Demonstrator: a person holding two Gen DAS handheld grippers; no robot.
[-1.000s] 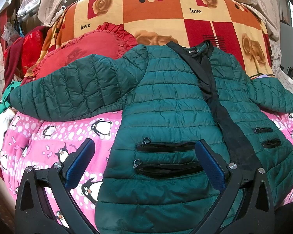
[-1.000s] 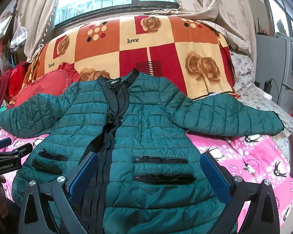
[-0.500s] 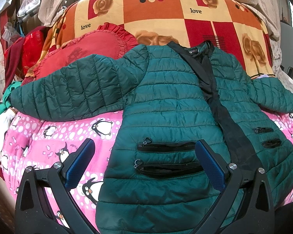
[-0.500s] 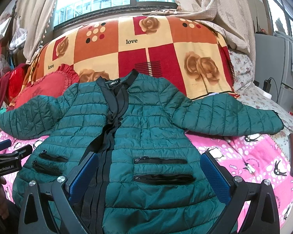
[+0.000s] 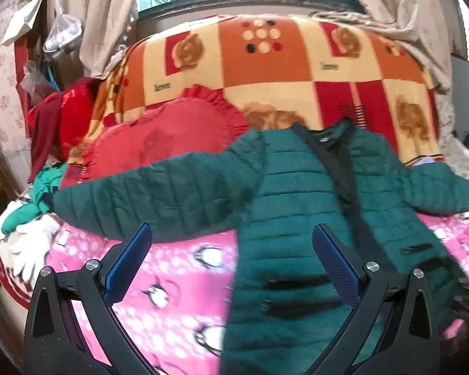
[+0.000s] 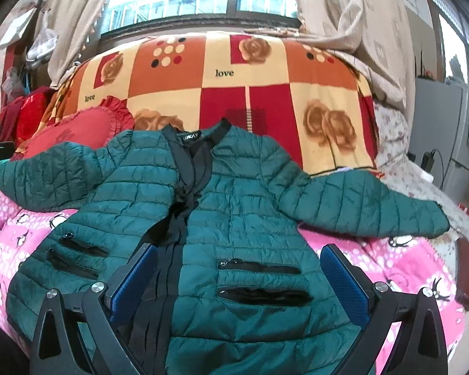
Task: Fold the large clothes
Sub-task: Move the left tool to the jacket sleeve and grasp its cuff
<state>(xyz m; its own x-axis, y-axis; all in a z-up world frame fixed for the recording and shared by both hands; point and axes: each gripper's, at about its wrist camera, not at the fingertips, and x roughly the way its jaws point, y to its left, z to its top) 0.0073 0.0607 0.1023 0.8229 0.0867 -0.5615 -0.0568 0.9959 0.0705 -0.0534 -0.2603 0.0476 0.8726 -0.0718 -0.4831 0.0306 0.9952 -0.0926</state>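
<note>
Both grippers empty, jaws spread wide: left gripper (image 5: 231,262), right gripper (image 6: 239,276). Green quilted jacket (image 6: 234,218) lies face up across the pink penguin bedspread (image 6: 390,259), sleeves out toward both side edges. Red heart cushion (image 5: 159,140) under the left sleeve; checkered blanket (image 6: 250,75) behind the collar. White glove (image 5: 34,243) at the left edge.

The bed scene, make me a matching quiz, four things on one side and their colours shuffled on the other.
Things:
1. puffer jacket
2. heart cushion
3. penguin sheet
4. glove

Colours:
A. white
B. pink
C. dark green
D. red

Pairs: 1-C, 2-D, 3-B, 4-A
</note>
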